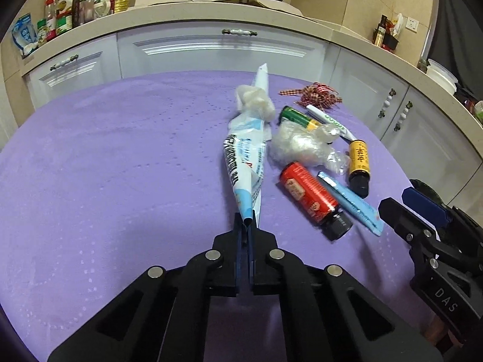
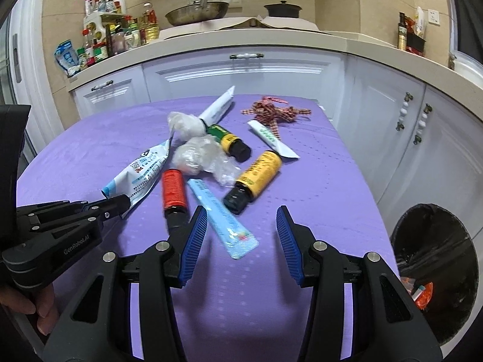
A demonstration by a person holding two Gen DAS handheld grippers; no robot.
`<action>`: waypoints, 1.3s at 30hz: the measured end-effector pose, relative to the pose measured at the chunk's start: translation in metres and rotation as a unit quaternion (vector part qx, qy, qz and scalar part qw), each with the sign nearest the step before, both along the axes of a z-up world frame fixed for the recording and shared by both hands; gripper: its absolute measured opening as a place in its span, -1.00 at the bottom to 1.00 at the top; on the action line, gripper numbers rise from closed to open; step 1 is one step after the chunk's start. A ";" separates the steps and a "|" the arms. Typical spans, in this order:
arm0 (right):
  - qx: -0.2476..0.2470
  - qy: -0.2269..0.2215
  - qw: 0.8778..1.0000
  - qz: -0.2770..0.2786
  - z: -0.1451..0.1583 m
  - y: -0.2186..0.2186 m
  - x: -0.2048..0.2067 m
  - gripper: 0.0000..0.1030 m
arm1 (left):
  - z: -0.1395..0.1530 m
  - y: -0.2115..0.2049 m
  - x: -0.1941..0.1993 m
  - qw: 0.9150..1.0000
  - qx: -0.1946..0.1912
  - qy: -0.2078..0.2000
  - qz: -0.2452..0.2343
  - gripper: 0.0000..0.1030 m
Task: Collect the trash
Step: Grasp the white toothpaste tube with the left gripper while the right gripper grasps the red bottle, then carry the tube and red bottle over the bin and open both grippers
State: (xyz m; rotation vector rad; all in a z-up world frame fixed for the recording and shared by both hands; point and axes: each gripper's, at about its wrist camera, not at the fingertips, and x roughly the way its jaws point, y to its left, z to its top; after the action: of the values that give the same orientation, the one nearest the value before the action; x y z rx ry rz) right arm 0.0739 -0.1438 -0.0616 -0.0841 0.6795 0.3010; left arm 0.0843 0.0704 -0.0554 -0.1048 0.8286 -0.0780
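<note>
My left gripper [image 1: 246,226] is shut on the near tip of a long white-and-blue plastic wrapper [image 1: 244,163] that stretches away across the purple table. In the right wrist view that gripper [image 2: 120,205] pinches the wrapper [image 2: 142,169] at the left. My right gripper [image 2: 241,211] stands open just above the table, holding nothing. A flat light-blue packet [image 2: 223,220] lies between its fingers, untouched. Beyond are a red bottle [image 2: 173,190], a yellow bottle [image 2: 259,175], a green bottle [image 2: 225,137] and crumpled clear plastic [image 2: 199,157].
A black-lined trash bin [image 2: 434,268] with some rubbish inside stands off the table's right edge. A white-green stick packet [image 2: 271,138] and a red checked ribbon [image 2: 274,110] lie farther back. White cabinets and a cluttered counter [image 2: 271,39] run behind the table.
</note>
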 end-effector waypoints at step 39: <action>-0.030 0.005 0.998 0.054 0.006 0.054 -0.010 -0.55 | 0.020 0.079 -0.047 0.996 0.005 -0.040 0.077 -0.94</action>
State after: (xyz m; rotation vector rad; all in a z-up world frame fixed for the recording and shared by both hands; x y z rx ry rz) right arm 0.0636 -0.0901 -0.0554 -0.1760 0.6959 0.3845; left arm 0.0374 0.1495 -0.0352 -0.1554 0.7376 0.0661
